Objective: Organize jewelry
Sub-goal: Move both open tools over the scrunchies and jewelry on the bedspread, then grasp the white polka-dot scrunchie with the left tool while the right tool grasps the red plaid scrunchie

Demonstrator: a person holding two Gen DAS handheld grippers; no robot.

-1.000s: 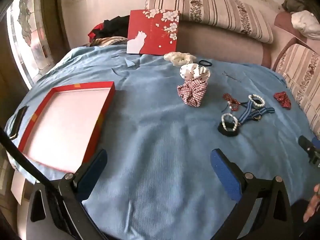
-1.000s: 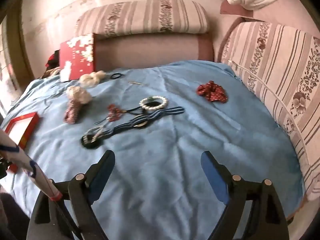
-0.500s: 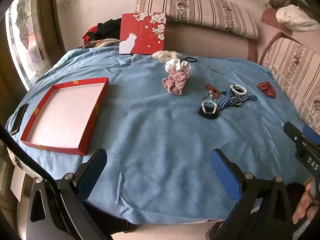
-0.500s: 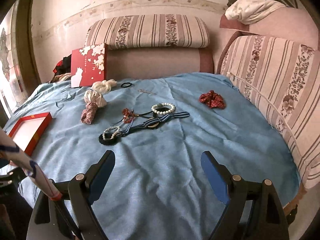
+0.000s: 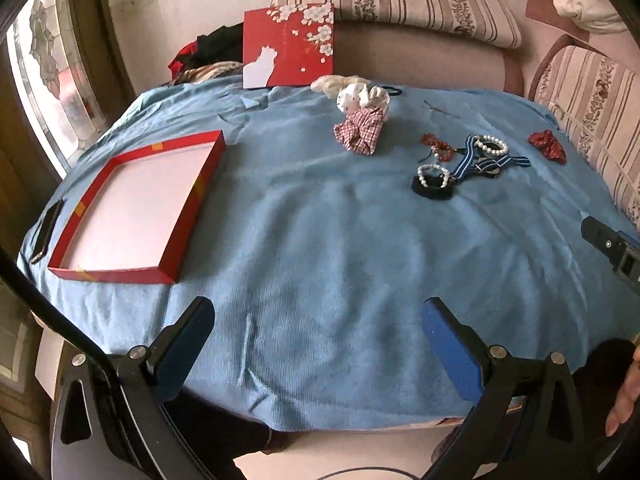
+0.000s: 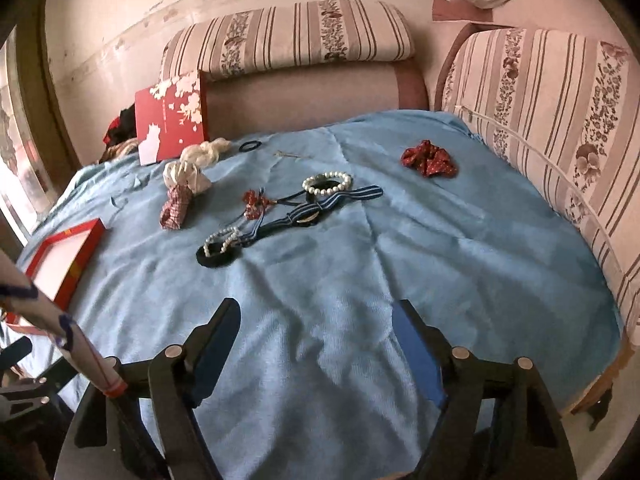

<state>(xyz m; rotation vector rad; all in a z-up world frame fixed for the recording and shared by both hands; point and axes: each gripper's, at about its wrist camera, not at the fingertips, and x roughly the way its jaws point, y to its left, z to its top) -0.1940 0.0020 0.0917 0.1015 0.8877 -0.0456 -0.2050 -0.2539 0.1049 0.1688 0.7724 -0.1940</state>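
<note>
Both grippers hover over the near edge of the blue cloth [image 5: 320, 240], and neither is touching a thing. The left gripper [image 5: 318, 322] has its jaws spread wide with nothing between them; the right gripper [image 6: 316, 320] is released too, blue pads apart over bare cloth.

The jewelry lies well beyond both, out toward the far right. There's a pearl bracelet [image 6: 327, 182] just beside a striped blue band [image 6: 320, 210], and a second pearl bracelet [image 6: 220, 237] rests on a black hair tie [image 6: 218, 258] at the near end of that cluster. A small red beaded piece [image 6: 255, 202] sits just left of the band. A red scrunchie [image 6: 430, 159] lies alone, farther right, near the striped sofa cushion [image 6: 560, 120].

To the left of the cluster, a checked scrunchie [image 5: 360, 134] touches a white dotted one [image 5: 362, 96] behind it, with a cream scrunchie [image 5: 334, 82] and a thin black hair band [image 6: 251, 145] near the far edge.

The red tray [image 5: 192, 196] sits open on the left of the cloth, well apart from the jewelry. Its red lid [image 5: 288, 46] with white blossoms stands propped at the far side against the sofa. A dark phone [image 5: 46, 230] lies just left of the tray.
</note>
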